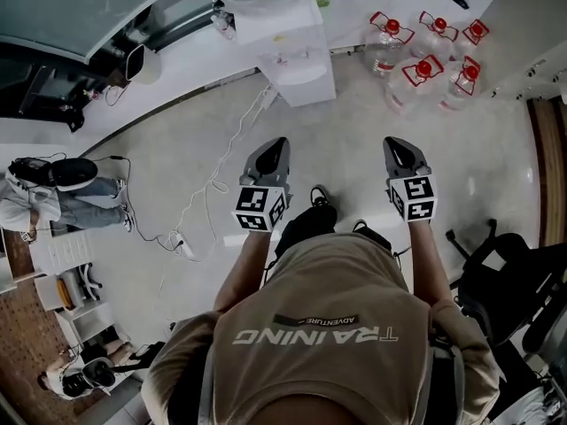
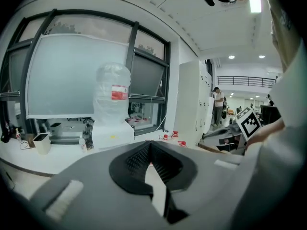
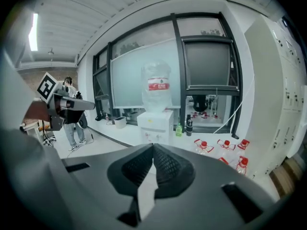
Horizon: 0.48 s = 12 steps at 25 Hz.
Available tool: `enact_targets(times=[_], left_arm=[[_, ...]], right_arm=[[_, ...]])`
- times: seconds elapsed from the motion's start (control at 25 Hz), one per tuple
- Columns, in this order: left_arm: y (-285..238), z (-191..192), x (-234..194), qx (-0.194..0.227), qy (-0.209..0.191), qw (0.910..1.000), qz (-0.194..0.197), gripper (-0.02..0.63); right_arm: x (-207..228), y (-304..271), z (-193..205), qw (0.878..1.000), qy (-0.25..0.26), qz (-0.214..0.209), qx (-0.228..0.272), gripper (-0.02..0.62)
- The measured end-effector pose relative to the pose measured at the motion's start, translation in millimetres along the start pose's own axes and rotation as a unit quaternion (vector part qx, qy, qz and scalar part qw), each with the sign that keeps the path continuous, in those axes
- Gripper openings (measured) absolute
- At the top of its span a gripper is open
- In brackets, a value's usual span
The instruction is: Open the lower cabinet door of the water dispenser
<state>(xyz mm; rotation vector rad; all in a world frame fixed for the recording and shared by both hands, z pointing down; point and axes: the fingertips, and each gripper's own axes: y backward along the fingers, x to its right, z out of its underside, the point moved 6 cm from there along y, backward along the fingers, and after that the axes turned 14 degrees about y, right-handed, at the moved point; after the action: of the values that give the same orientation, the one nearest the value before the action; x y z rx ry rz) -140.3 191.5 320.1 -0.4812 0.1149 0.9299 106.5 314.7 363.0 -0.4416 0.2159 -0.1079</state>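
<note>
The white water dispenser [image 1: 295,60] stands against the window ledge with a clear bottle [image 3: 156,92] on top, some way ahead of me. Its lower front is hidden behind the jaws in both gripper views. My left gripper [image 1: 274,146] and right gripper [image 1: 395,145] are held side by side above the floor, both pointing towards the dispenser and well short of it. The left gripper [image 2: 149,143] has its jaws together with nothing between them, and the dispenser [image 2: 112,133] shows just beyond them. The right gripper [image 3: 153,146] is likewise shut and empty.
Several clear water jugs with red caps [image 1: 427,63] stand on the floor right of the dispenser. A white cable and power strip [image 1: 183,247] trail across the floor on the left. A black office chair [image 1: 505,282] is at my right, and a seated person [image 1: 62,193] at far left.
</note>
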Motion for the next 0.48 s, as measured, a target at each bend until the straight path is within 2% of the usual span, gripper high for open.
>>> enact_targets(times=[0.24, 0.48], left_arm=[[-38.8, -45.7, -63.0, 0.015, -0.015, 0.9994, 0.027, -0.008], [-67.7, -51.1, -99.3, -0.003, -0.004, 0.9987, 0.050, -0.008]], right_arm=[[4.6, -43.9, -45.9, 0.999, 0.001, 0.036, -0.003, 0.009], [7.2, -79.9, -62.2, 0.998, -0.016, 0.065, -0.022, 0.009]])
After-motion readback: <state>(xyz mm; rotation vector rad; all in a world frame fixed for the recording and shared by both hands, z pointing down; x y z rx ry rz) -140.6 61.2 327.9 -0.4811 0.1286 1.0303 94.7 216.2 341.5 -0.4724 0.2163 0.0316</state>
